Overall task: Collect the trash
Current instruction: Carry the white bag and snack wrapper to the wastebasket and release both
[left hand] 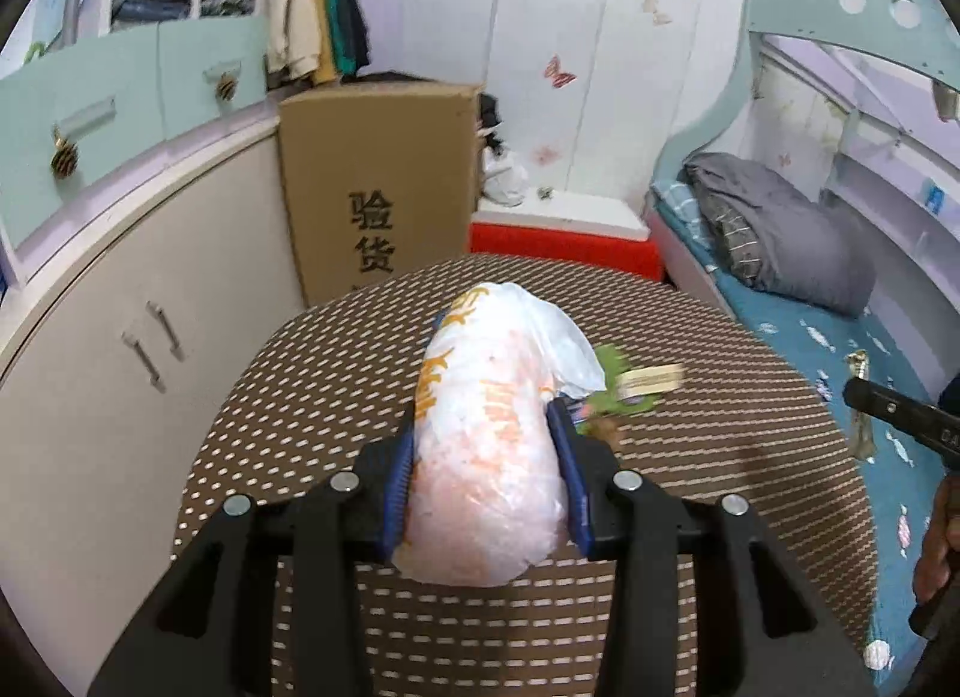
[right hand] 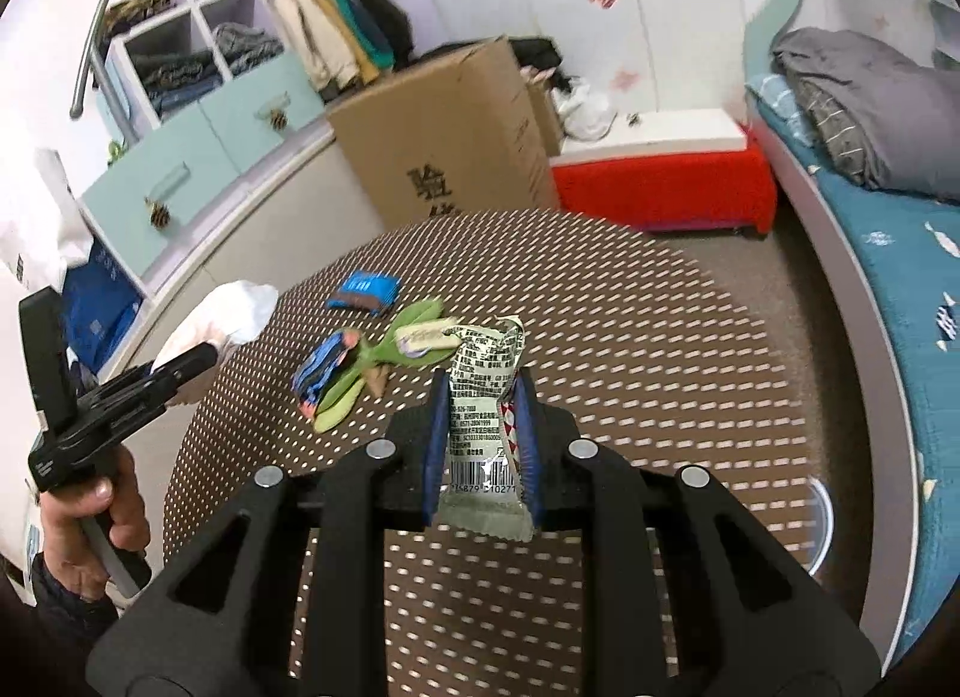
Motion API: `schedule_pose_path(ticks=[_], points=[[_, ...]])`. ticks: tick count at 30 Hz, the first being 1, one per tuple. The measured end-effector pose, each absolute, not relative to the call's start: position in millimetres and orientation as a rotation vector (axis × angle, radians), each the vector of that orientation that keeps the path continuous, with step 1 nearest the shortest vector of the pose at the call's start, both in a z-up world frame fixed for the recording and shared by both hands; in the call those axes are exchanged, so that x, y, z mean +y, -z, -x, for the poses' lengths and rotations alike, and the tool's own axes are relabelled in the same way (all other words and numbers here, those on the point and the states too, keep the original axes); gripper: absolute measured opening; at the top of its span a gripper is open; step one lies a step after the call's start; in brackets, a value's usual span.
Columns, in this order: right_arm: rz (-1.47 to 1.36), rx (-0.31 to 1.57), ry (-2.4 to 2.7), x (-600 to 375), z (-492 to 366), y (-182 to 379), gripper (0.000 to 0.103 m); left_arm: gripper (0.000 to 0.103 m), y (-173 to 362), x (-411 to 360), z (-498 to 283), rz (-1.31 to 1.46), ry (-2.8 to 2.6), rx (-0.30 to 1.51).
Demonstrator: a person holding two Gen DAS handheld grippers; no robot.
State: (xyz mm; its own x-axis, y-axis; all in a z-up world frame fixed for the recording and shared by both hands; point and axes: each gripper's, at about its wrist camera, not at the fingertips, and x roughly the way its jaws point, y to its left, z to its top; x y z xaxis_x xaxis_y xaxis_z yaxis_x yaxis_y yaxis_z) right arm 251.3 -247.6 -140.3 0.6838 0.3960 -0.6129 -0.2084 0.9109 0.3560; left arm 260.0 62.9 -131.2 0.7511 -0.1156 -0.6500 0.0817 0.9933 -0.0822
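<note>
My left gripper (left hand: pixel 486 427) is shut on a white plastic bag (left hand: pixel 489 445) with orange print, held above the round brown dotted table (left hand: pixel 300 427). The bag also shows in the right wrist view (right hand: pixel 222 319) at the table's left edge. My right gripper (right hand: pixel 483 397) is shut on a grey snack wrapper (right hand: pixel 483 397) with a barcode, above the table (right hand: pixel 630 367). On the table lie a green wrapper (right hand: pixel 384 361), a small beige packet (right hand: pixel 429 335), a blue wrapper (right hand: pixel 365 292) and a blue-orange wrapper (right hand: pixel 321 373). The green wrapper (left hand: pixel 612 391) lies just right of the bag.
A large cardboard box (left hand: pixel 378 187) and a red-and-white box (left hand: pixel 564 241) stand behind the table. Cabinets with mint drawers (left hand: pixel 108 114) run along the left. A bed (left hand: pixel 840 337) with grey bedding lies to the right.
</note>
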Motion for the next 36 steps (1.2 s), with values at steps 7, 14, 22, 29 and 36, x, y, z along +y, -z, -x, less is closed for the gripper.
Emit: schedule_pose_path(ticks=[7,14,22,29,36], points=[[-0.309,0.657,-0.252,-316,-230,120,0.021,0.040,101,-13,-256,0.010,0.242,0.658],[-0.377,0.592,-0.116,-395,-203,111,0.021,0.040,90,-96,-259,0.010,0.398,0.667],[-0.492,0.555,0.056,-482,-168,122,0.021,0.040,88,-179,-256,-0.034,0.518,0.667],[-0.547,0.588,0.118,-521,-168,147,0.021,0.040,95,-235,-264,-0.064,0.578,0.687],[-0.641,0.724,0.126,-540,-201,212,0.021,0.040,118,-286,-278,-0.099,0.626,0.749]])
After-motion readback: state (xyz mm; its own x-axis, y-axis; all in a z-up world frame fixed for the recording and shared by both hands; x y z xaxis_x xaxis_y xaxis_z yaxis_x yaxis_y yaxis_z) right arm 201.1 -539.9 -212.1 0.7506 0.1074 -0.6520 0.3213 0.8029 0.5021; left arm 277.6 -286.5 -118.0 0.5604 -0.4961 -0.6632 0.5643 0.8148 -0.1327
